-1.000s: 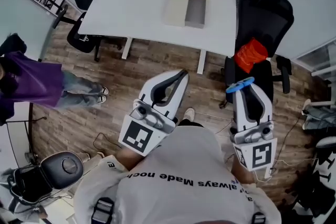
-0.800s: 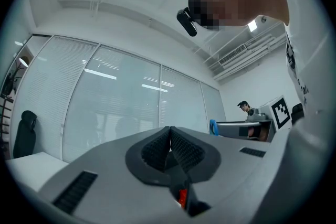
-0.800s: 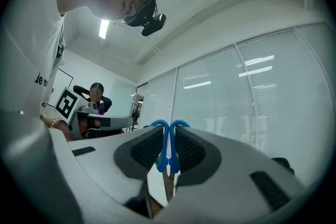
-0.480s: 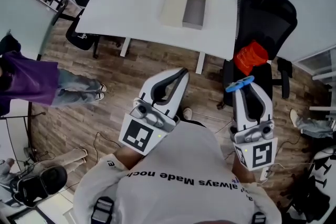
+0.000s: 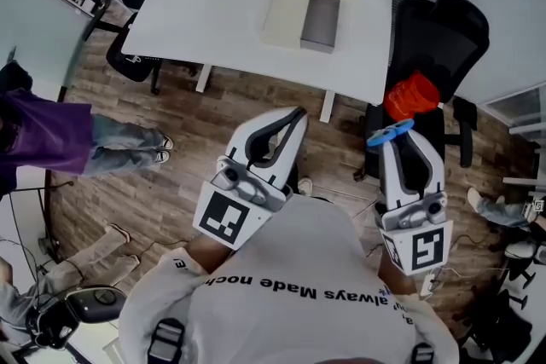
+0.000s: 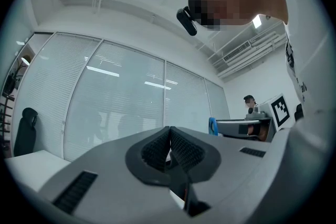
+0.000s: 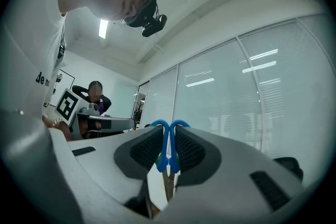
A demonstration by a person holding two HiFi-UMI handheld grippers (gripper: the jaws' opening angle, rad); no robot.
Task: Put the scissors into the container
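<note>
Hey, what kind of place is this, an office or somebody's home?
Most likely an office or meeting room. There is a large white table, a black office chair stands beside it, and a glass wall with blinds closes off the room.

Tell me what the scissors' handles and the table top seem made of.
The scissors have handles that look like smooth blue plastic, slightly glossy. The table is white, matte and even, probably laminate or painted board; no grain shows.
</note>
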